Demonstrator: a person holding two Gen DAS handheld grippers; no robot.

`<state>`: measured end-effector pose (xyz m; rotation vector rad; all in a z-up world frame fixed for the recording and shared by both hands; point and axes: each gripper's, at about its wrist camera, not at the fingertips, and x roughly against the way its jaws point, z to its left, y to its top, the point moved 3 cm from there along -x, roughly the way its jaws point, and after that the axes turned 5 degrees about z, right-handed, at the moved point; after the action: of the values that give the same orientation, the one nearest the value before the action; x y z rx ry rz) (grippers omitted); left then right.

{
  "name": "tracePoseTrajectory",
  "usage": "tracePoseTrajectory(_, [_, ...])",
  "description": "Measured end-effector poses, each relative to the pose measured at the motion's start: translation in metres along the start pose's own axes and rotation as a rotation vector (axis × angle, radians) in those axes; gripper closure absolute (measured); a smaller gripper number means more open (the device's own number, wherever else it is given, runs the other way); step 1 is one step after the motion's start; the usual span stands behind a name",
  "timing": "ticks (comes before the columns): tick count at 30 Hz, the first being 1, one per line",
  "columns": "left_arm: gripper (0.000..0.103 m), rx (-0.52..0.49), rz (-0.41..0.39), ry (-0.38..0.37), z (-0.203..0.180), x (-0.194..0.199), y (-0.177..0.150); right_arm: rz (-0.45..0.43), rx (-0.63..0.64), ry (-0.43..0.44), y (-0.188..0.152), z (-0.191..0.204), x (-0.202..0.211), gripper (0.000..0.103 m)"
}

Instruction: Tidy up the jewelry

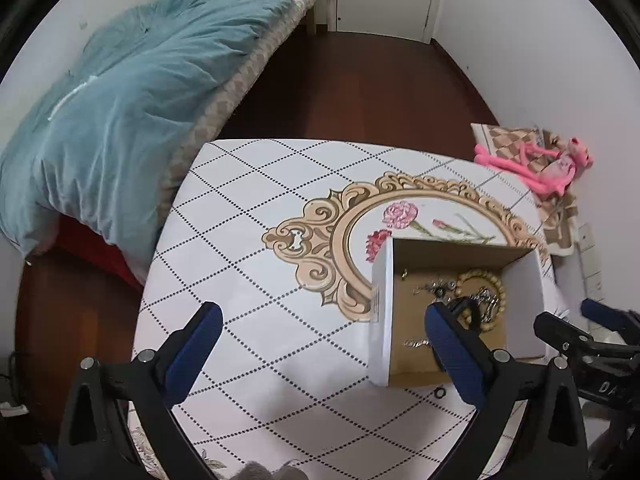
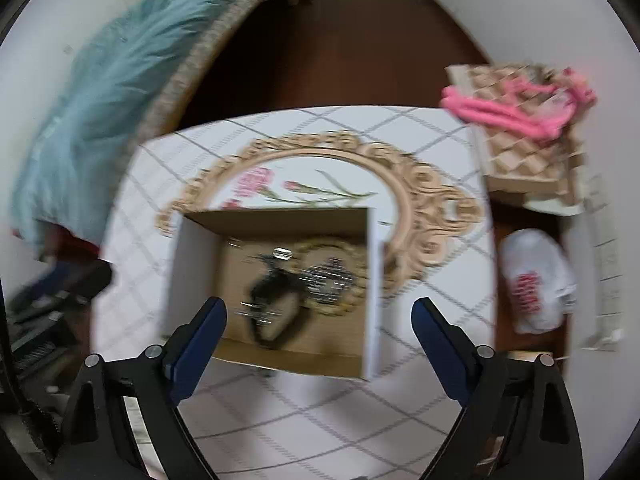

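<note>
A white cardboard box [image 1: 380, 312] with a brown inside stands on the table; it also shows in the right wrist view [image 2: 372, 292]. Inside lie a wooden bead bracelet [image 1: 490, 280], silver chains [image 1: 440, 288] and, in the blurred right wrist view, a black band [image 2: 276, 312] and the bead bracelet [image 2: 340, 308]. A small black ring [image 1: 440, 392] lies on the table in front of the box. My left gripper [image 1: 324, 328] is open and empty, its right finger over the box. My right gripper [image 2: 320, 320] is open and empty above the box's near edge; it also shows in the left wrist view [image 1: 576, 324].
The table [image 1: 256, 240] has a white diamond-pattern cloth with a gold frame and flower print. A bed with a blue quilt [image 1: 120, 100] is at the left. A pink plush toy [image 1: 540, 168] lies on a checked cushion at the right. A white bag [image 2: 536, 280] sits on the floor.
</note>
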<state>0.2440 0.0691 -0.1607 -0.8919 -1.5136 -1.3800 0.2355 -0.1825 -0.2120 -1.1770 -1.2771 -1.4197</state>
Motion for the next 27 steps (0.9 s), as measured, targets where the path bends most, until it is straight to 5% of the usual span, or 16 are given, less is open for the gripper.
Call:
tracePoseTrajectory(11, [0.000,-0.029,-0.036,-0.005,-0.023,0.032,-0.025,-0.082,-0.038,-0.112,-0.033,-0.010,0.022,0.002])
tracePoseTrajectory(27, [0.000,-0.059,-0.226,-0.051,-0.031,0.167,-0.068,-0.338,-0.050,-0.142,-0.098,0.004,0.178,0.002])
